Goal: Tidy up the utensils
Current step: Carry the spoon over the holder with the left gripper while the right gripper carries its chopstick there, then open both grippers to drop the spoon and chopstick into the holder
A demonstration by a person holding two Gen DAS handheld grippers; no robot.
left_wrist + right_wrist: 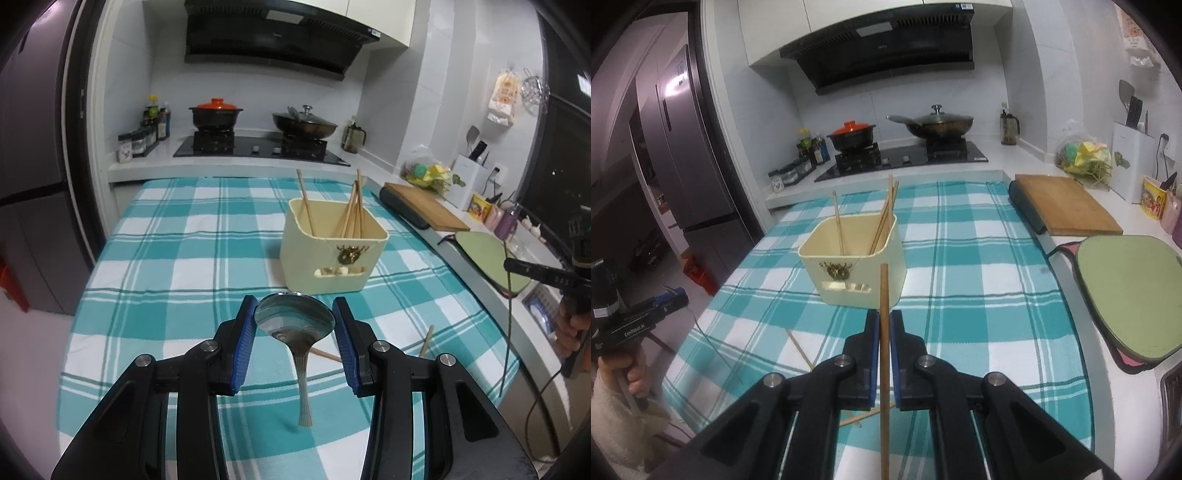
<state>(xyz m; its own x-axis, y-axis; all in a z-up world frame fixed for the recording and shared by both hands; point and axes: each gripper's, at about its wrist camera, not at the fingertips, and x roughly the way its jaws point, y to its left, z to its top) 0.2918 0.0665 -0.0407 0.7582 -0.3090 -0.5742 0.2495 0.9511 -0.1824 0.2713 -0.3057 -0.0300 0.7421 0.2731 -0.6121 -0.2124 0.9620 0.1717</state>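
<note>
- Steel spoon [300,334], one only, hangs bowl-up between the blue pads of the left gripper [295,325]; its handle points down over the checked cloth [166,236] on the counter.
- Left gripper jaws stand moderately spread, each pad just at a side of the spoon's bowl, pinching it across its width.
- One wooden chopstick [884,350] stands upright in the right gripper [884,332], whose jaws are pressed nearly together on it; its tip reaches up in front of the cream bin [855,258].
- Cream bin holds more chopsticks [351,212]: one leaning alone at the left, and a bunch of about four at the right, the exact count hard to tell.
- Two loose chopsticks [426,341] lie on the cloth near the grippers.
- Behind the cloth, a stove carries two vessels: a black pot with an orange lid [216,112] and a wok with a glass lid [304,123].
- One wooden cutting board [1067,205] and one green mat [1126,291] lie on the side counter.
</note>
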